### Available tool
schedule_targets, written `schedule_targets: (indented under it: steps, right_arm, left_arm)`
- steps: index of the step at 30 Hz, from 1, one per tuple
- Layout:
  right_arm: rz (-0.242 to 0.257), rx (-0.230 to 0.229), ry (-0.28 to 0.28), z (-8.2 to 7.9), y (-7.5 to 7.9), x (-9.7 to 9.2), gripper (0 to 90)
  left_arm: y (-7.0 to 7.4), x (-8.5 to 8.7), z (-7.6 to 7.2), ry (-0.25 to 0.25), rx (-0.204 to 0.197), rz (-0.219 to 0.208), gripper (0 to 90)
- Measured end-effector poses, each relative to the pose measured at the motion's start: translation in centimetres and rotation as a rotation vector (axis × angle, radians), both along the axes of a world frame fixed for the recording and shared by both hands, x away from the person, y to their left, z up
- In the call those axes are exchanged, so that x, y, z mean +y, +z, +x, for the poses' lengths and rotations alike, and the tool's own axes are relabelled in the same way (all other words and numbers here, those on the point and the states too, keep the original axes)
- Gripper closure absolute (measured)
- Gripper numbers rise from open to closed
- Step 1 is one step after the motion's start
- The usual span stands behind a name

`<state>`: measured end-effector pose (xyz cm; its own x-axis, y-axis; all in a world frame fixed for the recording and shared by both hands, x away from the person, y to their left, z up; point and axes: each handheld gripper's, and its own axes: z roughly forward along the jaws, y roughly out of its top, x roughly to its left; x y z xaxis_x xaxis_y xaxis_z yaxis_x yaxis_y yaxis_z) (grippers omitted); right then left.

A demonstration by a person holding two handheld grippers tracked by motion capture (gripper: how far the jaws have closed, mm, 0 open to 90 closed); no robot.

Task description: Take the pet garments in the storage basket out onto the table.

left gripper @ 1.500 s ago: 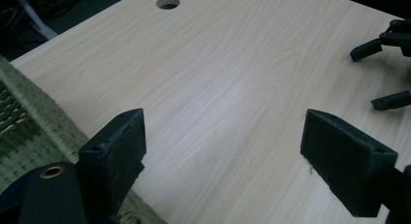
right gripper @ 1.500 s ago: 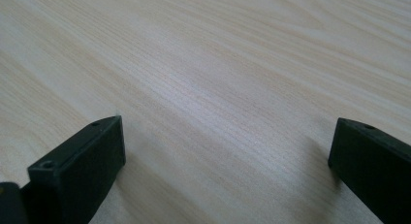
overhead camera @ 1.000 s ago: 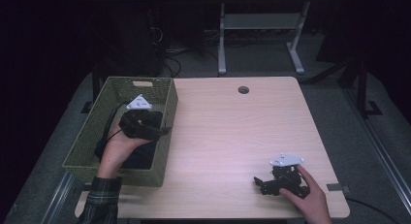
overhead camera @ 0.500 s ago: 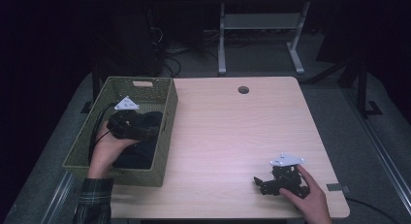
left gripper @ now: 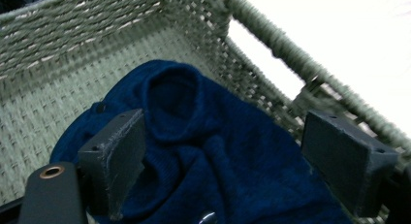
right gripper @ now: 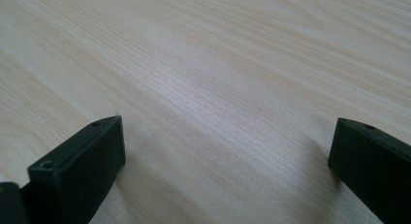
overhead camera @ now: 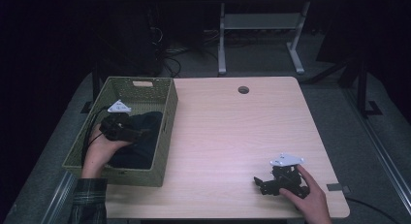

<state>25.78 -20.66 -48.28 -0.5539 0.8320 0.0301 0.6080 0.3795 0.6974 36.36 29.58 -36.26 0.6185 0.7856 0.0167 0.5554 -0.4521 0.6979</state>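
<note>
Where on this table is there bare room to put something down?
Nearly all the table is bare wood, from the basket to the right edge, and from the cable hole toward the right gripper. The basket is crowded: dark blue cloth and the left gripper.

Dim room around a lit table (overhead camera: 228, 136), dark surroundings, overexposed glare beyond the blurred basket (left gripper: 271, 35) rim.

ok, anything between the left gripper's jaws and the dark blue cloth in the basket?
Nothing visible. The left gripper is inside the green woven basket, jaws open right over the dark blue knitted cloth. The basket wall runs close beside one jaw.
</note>
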Motion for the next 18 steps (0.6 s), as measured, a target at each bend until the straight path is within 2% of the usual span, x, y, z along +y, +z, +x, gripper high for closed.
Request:
schedule_targets:
  steps: [18]
  right_arm:
    - [0.000,0.000,0.000,0.0,0.0,0.0,0.0]
  left_arm:
    - [-2.5,1.8,0.7,0.002,0.060,0.032,14.2]
